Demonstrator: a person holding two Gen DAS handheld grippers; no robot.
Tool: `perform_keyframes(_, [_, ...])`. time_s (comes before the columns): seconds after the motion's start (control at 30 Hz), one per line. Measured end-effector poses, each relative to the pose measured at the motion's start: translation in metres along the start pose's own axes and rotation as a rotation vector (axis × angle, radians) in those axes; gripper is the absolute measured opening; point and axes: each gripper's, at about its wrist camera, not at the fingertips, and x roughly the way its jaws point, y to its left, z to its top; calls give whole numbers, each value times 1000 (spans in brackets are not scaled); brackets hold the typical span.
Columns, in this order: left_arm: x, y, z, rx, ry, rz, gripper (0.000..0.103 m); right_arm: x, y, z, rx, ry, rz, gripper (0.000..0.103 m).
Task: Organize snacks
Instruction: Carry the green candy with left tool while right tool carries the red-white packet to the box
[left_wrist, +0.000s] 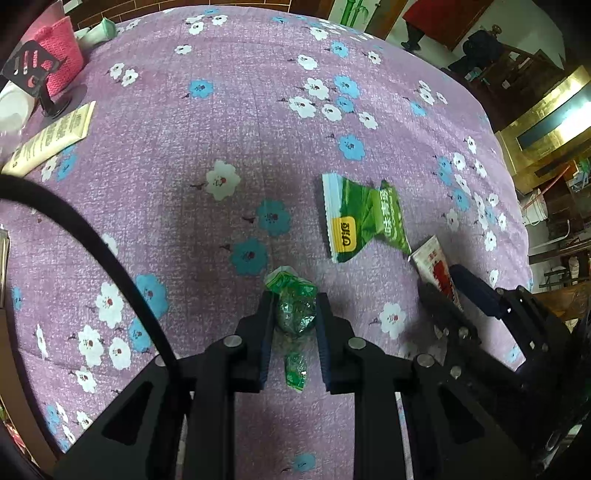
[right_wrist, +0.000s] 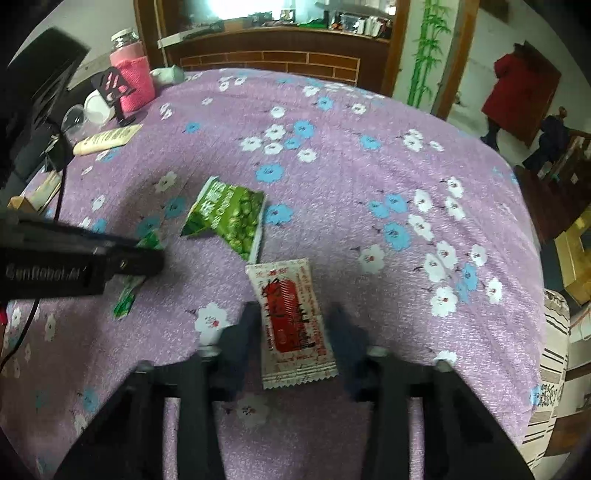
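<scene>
My left gripper (left_wrist: 295, 306) is shut on a small green-wrapped candy (left_wrist: 295, 314), its twisted wrapper ends sticking out in front of and behind the pads. In the right wrist view the left gripper (right_wrist: 147, 258) covers most of that candy (right_wrist: 127, 295). A green pea snack packet (left_wrist: 360, 216) lies flat ahead to the right; it also shows in the right wrist view (right_wrist: 229, 216). A white-and-red sachet (right_wrist: 291, 321) lies on the cloth between the open fingers of my right gripper (right_wrist: 291, 325), which are blurred. In the left wrist view the sachet (left_wrist: 436, 266) pokes out of the right gripper (left_wrist: 448, 284).
The table wears a purple floral cloth (left_wrist: 240, 110). At its far left stand a pink knitted jar cover (right_wrist: 135, 79), a black phone stand (right_wrist: 114, 88), a white cup (right_wrist: 98, 107) and a cream tube (left_wrist: 51, 140). A black cable (left_wrist: 110, 258) crosses on the left. The table edge curves at the right.
</scene>
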Motion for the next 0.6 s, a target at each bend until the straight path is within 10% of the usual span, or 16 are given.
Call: perform_keyframes(0.6, [-40, 40, -106, 16, -54, -54, 23, -46, 43, -70, -8, 19, 10, 28])
